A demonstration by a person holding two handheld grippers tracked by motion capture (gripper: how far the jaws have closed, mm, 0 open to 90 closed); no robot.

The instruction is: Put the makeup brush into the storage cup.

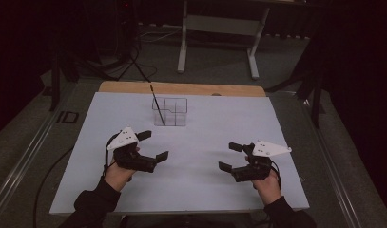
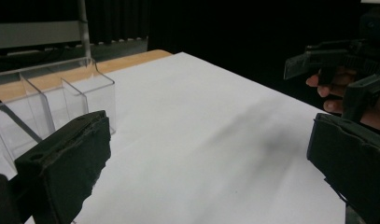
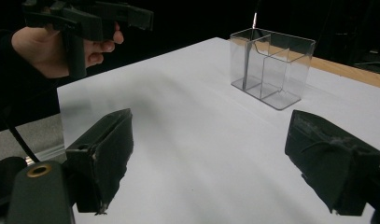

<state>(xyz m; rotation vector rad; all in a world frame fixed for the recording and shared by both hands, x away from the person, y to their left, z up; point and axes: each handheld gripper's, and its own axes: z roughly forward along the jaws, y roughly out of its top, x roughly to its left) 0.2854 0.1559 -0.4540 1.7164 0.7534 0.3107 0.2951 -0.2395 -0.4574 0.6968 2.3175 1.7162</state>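
A clear plastic organizer (image 1: 173, 111) stands upright on the white table (image 1: 191, 142), ahead of both grippers and well apart from them, nearer the left gripper (image 1: 150, 145) than the right gripper (image 1: 230, 156). It is a small see-through box with thin inner walls that split it into several compartments; one front wall is cut lower in a step (plain in the right gripper view (image 3: 271, 67)). A thin dark stick (image 1: 156, 105) leans in its left end compartment, tilted, its upper part rising past the rim. The other compartments look bare through the walls.

Both grippers are held above the table, facing each other, each with its jaws spread wide and nothing between them. In the left gripper view the organizer (image 2: 52, 105) sits just beyond the left-hand jaw.
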